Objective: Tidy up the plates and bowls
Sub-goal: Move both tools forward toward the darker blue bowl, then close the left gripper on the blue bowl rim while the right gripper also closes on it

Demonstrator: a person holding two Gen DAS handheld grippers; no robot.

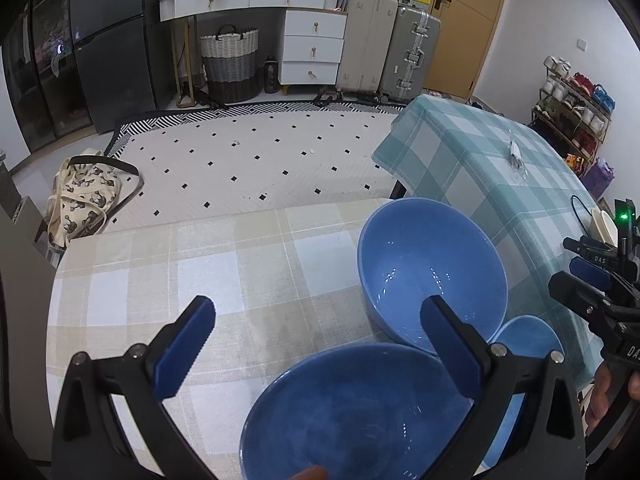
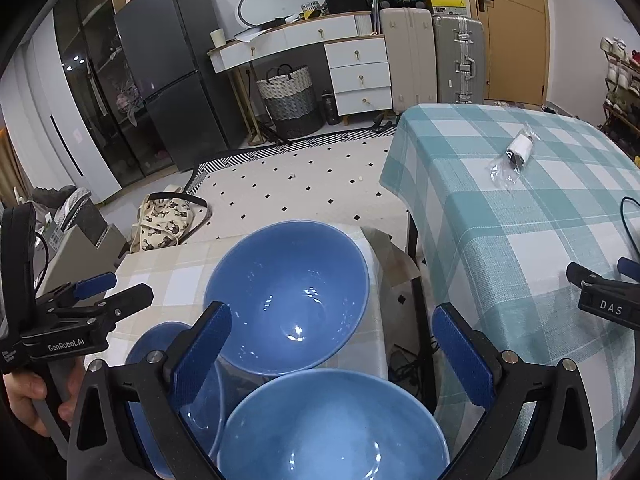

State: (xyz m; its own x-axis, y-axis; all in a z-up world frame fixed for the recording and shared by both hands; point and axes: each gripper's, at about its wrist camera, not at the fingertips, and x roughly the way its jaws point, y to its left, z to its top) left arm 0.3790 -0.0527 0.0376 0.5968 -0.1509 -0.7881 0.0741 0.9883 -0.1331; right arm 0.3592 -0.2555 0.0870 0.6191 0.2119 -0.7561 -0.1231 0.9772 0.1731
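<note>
Left gripper (image 1: 316, 346): fingers are spread wide, nothing is pinched. It is held just above the beige-checked worktop (image 1: 200, 280), right over the near bowl.

Right gripper (image 2: 332, 350): also spread wide and empty. It is hung above the same cluster of bowls, from the teal-table side.

Near bowl (image 1: 352, 412): blue, upright, empty. It is seen closest under both grippers, partly cut off by the lower frame edge in both views.

Far bowl (image 1: 432, 268): blue, the deepest-looking one, upright, empty. It is set just behind the near bowl, close to the worktop's edge. Whether the two rims are touching can't really be told.

Small bowl (image 1: 524, 336): blue, only partly seen. It is tucked right beside the near bowl, and is mostly hidden by the gripper fingers in both views.

Beige-checked worktop: all three bowls are carried on it, bunched at one corner; the rest of the cloth is bare.

Teal-checked table (image 2: 520, 216): stood just beyond the far bowl, across a narrow gap. A small white item in clear wrap (image 2: 516, 152) is lying on it, well apart from the bowls.

Hand (image 2: 24, 400): wrapped round the left gripper's handle, seen in the right wrist view, beside the small bowl.
</note>
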